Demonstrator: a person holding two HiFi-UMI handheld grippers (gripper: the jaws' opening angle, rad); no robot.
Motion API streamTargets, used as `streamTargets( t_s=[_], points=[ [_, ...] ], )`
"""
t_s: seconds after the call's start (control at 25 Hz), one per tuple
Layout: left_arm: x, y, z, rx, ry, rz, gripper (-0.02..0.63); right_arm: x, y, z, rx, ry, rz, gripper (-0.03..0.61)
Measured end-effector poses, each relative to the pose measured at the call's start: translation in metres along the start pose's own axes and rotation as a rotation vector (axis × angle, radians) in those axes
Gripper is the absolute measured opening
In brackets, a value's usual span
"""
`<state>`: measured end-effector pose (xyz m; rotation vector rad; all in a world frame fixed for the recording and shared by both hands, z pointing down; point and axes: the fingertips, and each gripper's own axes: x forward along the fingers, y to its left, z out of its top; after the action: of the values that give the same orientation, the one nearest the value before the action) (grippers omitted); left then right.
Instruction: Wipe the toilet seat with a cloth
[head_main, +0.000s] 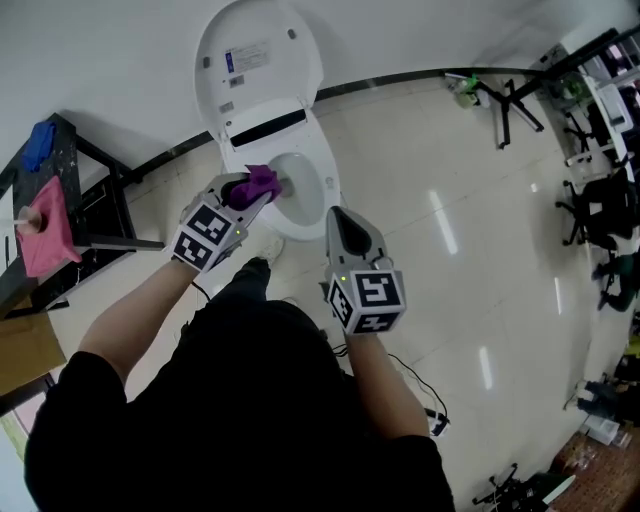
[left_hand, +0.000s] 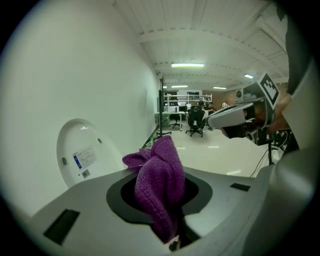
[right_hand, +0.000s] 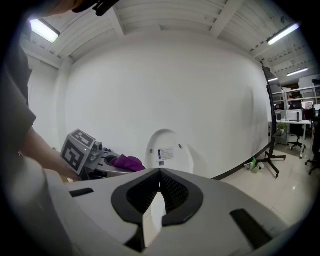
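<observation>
The white toilet stands against the wall with its lid (head_main: 258, 60) raised and its seat (head_main: 322, 165) down around the bowl. My left gripper (head_main: 250, 195) is shut on a bunched purple cloth (head_main: 258, 183), held over the seat's left side near the bowl opening. In the left gripper view the cloth (left_hand: 160, 185) bulges up between the jaws, with the lid (left_hand: 80, 155) behind it. My right gripper (head_main: 338, 215) hovers just off the seat's front right, jaws closed with nothing in them. The right gripper view shows the lid (right_hand: 167, 152) and the cloth (right_hand: 125, 161).
A black stand at the left carries a pink cloth (head_main: 45, 225) and a blue cloth (head_main: 38, 145); a cardboard box (head_main: 25, 350) lies below it. A black tripod base (head_main: 510, 100) and green bottle (head_main: 465, 90) stand by the wall. Office chairs (head_main: 600, 210) crowd the right.
</observation>
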<state>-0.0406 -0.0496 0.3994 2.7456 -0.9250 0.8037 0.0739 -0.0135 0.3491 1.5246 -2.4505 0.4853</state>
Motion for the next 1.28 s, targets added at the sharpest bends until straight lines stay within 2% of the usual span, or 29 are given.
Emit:
streamTargets(
  t_s=[0.24,0.48,0.8,0.96,1.28],
  points=[
    [0.099,0.068,-0.044,-0.038,0.134,-0.055,0.094,0.083,-0.038,-0.019,0.029,0.096,-0.012,0.017],
    [0.211,0.119,-0.117,-0.074,0.280,-0.092,0.094,0.160,-0.082,-0.061,0.112,0.187,-0.047,0.017],
    [0.345,0.160,-0.221,-0.022,0.477,-0.135,0.094,0.227,-0.154,-0.130,0.255,0.232,-0.154,0.017],
    [0.394,0.164,-0.271,0.017,0.558,-0.154,0.094,0.248,-0.168,-0.167,0.304,0.264,-0.175,0.017],
    [0.459,0.174,-0.323,0.119,0.647,-0.106,0.094,0.265,-0.186,-0.208,0.369,0.262,-0.198,0.017]
  ],
)
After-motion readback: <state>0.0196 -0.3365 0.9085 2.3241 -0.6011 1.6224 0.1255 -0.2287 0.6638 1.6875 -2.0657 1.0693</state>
